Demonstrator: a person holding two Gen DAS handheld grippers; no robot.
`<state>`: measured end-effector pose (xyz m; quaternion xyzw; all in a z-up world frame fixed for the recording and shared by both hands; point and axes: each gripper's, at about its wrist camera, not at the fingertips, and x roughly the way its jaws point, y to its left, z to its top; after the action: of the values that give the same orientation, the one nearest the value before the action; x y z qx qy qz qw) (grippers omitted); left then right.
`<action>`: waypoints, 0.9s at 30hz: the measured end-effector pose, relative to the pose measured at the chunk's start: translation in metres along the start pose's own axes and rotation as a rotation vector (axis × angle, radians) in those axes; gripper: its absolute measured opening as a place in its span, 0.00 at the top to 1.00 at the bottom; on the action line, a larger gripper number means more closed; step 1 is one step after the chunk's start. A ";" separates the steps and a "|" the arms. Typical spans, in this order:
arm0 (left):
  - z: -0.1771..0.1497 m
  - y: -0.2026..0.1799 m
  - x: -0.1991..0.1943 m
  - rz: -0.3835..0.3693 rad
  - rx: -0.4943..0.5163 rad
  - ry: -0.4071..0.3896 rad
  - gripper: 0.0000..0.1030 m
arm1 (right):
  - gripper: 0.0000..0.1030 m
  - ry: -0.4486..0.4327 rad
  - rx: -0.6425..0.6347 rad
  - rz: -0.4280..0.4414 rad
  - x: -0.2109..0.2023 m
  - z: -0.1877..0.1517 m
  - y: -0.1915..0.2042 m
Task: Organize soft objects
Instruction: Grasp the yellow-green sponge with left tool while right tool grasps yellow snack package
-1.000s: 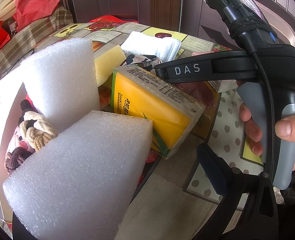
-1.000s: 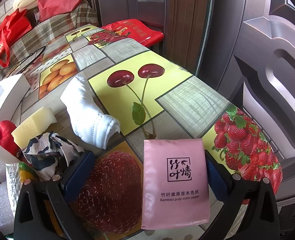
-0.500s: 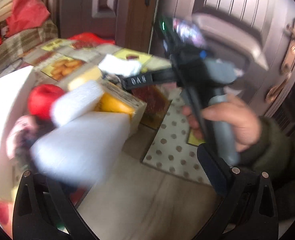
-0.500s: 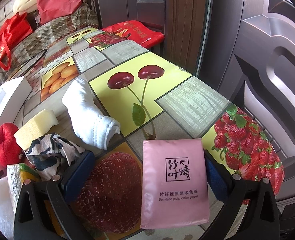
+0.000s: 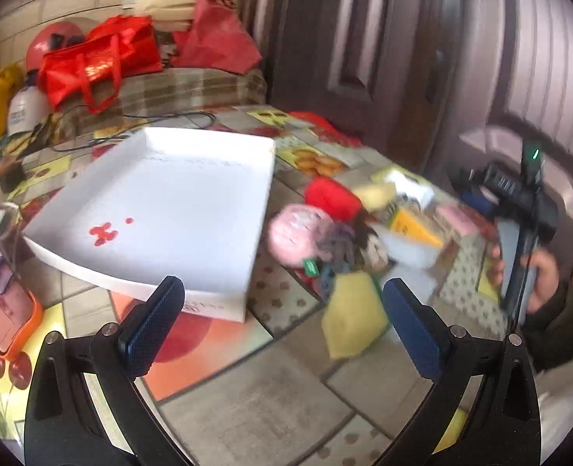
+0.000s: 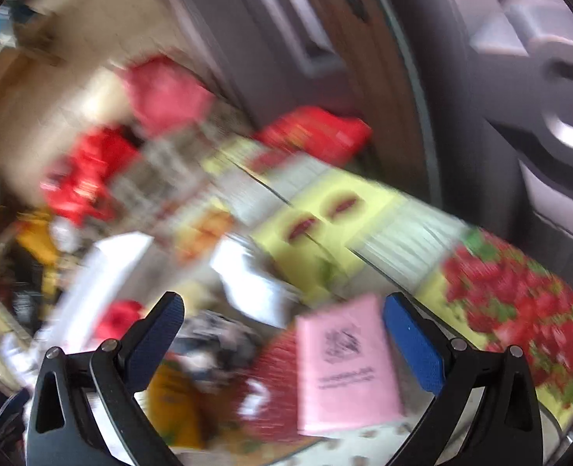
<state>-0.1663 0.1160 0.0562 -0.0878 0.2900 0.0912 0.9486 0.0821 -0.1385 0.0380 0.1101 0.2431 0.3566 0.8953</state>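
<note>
Both claws gape empty: the left claw has let go its white foam blocks, now facing the shallow white tray; soft heap waits alongside on the counter; right claw swings.

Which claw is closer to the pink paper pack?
The right claw. The pink paper pack lies just ahead of it, between its open fingers. The left claw is farther away, open, in front of the white tray, with the pile of soft things between it and the pack.
</note>
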 end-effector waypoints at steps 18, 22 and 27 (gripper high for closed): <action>-0.008 -0.038 0.050 -0.077 0.070 0.190 0.20 | 0.35 0.313 -0.391 0.135 0.025 -0.031 0.088; -0.010 -0.042 0.055 -0.080 0.084 0.202 0.22 | 0.57 0.382 -0.389 0.155 0.034 -0.041 0.089; -0.010 -0.038 0.057 -0.120 0.064 0.212 0.71 | 0.76 0.380 -0.371 0.160 0.028 -0.039 0.084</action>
<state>-0.1168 0.0843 0.0204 -0.0839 0.3857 0.0150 0.9187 0.0305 -0.0578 0.0251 -0.1059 0.3276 0.4788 0.8076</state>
